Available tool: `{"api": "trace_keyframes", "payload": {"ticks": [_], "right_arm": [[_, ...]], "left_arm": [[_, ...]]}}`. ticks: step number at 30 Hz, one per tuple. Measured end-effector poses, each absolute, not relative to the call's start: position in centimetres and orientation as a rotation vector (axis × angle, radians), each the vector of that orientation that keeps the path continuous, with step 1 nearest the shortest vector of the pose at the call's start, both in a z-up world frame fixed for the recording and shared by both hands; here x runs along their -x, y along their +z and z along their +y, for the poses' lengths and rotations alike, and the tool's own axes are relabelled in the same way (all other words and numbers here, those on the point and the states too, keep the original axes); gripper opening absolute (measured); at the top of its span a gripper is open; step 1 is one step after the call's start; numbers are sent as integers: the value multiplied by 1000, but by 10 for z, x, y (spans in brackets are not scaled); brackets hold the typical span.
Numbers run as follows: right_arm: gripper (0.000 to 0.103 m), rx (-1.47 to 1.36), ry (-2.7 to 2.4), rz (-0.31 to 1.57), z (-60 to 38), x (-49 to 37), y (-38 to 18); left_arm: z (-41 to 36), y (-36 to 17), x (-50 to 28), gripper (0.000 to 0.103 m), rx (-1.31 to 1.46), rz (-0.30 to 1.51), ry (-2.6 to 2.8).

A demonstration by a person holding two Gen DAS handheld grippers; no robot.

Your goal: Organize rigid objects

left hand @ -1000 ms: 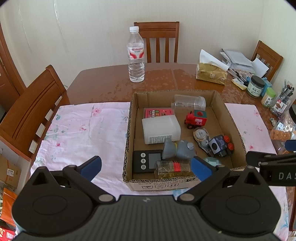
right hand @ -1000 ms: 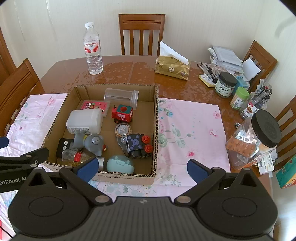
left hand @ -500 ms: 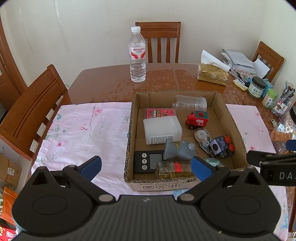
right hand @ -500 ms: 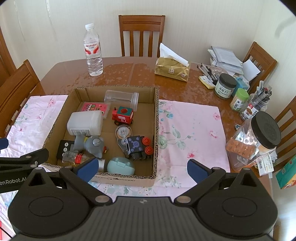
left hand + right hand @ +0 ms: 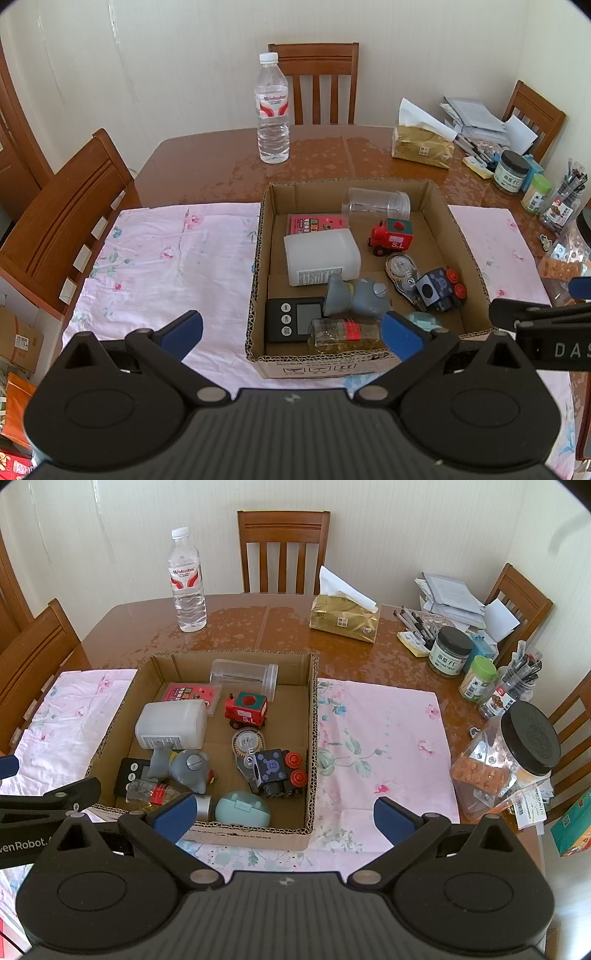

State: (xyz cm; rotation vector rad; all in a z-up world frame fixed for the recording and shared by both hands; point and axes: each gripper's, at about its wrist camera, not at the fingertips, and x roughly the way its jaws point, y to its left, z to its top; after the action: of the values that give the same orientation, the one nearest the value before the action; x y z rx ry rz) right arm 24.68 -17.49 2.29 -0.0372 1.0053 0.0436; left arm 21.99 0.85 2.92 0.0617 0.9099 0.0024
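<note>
A cardboard box [image 5: 258,266] [image 5: 312,738] sits on a pink floral cloth. Inside lie a white plastic bottle [image 5: 321,256] [image 5: 171,723], a clear jar [image 5: 376,203], a red toy train [image 5: 391,236] [image 5: 246,709], a grey toy [image 5: 356,297], a black timer [image 5: 291,319], a small oil bottle [image 5: 347,334], a blue-black toy car [image 5: 277,773] and a teal case [image 5: 242,808]. My left gripper [image 5: 291,332] is open and empty above the box's near edge. My right gripper [image 5: 282,812] is open and empty near the box's front right corner.
A water bottle [image 5: 272,110] and gold tissue pack [image 5: 345,616] stand on the wooden table behind the box. Jars, pens and papers [image 5: 454,650] crowd the right side, with a black-lidded jar [image 5: 517,753] near my right gripper. Wooden chairs [image 5: 66,214] surround the table.
Both views have shifted slightly, as if both grippers pulled back and rose a little. Both stay open and nothing in the box has moved.
</note>
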Motion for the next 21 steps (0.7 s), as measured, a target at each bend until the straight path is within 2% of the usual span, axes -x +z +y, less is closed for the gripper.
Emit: {"api": "trace_keyframes", "payload": {"ticks": [21], "right_arm": [[103, 38, 43, 1002, -175, -245, 25]], "left_arm": [[10, 32, -217, 103, -60, 905, 2]]}}
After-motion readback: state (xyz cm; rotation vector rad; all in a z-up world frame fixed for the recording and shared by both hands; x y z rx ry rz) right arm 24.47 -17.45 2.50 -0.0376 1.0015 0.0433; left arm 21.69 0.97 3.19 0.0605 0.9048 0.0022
